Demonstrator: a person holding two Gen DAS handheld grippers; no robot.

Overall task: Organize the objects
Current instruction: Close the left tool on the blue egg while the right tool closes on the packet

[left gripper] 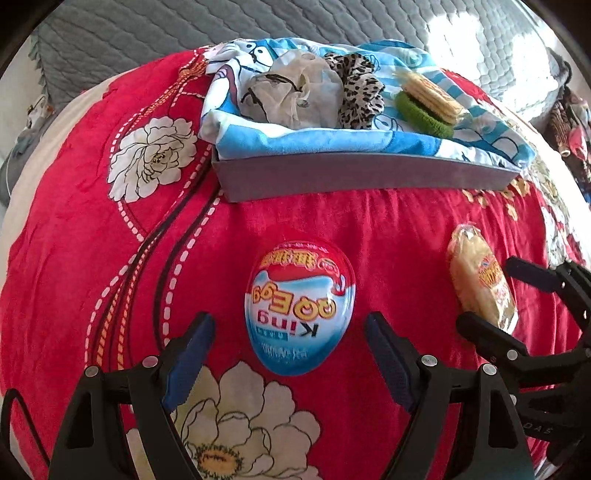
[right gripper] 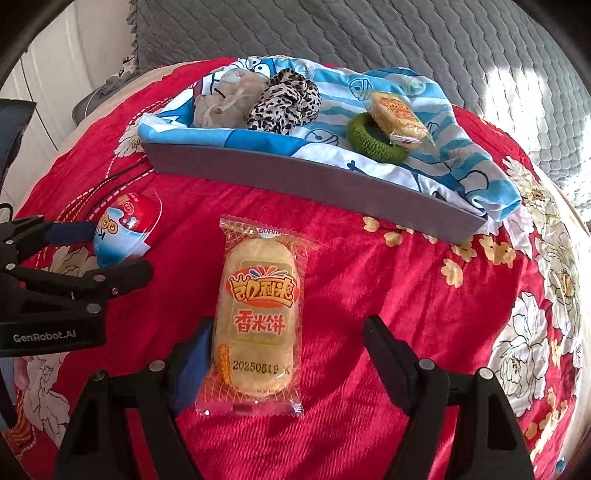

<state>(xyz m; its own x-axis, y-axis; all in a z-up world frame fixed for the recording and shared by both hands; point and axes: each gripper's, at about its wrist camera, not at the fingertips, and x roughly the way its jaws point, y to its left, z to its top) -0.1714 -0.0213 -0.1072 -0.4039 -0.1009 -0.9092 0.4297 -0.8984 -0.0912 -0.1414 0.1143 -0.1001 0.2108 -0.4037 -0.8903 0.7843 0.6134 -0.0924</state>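
Observation:
A red, white and blue toy egg (left gripper: 300, 308) lies on the red floral blanket between the open fingers of my left gripper (left gripper: 291, 334). It also shows in the right wrist view (right gripper: 123, 230). A rice cracker packet (right gripper: 258, 325) lies lengthwise between the open fingers of my right gripper (right gripper: 288, 338), its left edge close to the left pad. In the left wrist view the packet (left gripper: 478, 277) sits between the right gripper's fingers (left gripper: 491, 291). Neither gripper is closed on anything.
A grey shallow box (left gripper: 332, 173) lined with blue cartoon cloth (right gripper: 461, 162) stands behind. It holds a beige pouch (right gripper: 221, 101), a leopard scrunchie (right gripper: 284, 99), a green hair tie (right gripper: 373, 142) and another cracker packet (right gripper: 397, 114). Grey quilt (right gripper: 369, 33) lies beyond.

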